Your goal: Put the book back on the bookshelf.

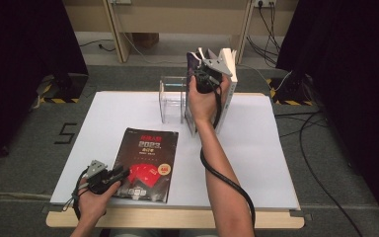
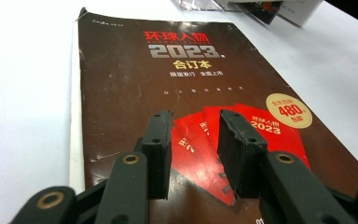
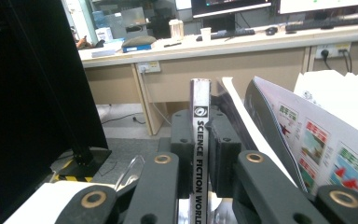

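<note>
Clear acrylic holder (image 1: pixel 172 98) stands at the far middle of the desk (image 1: pixel 266 163); looks empty, though glare hides its inside. Just right of it, upright magazines (image 1: pixel 227 74); right gripper (image 3: pixel 200 135) jaws clamp the "Science Fiction World" spine (image 3: pixel 200 140). Dark 2023 magazine (image 2: pixel 186 93) lies flat near the front edge; left gripper (image 2: pixel 195 140) jaws half open above it. Right half of the white desk bare; dark curtains both sides.

Magazine (image 1: pixel 146 163) before stand (image 1: pixel 173 98) (on table (image 1: pixel 261 148))
</note>
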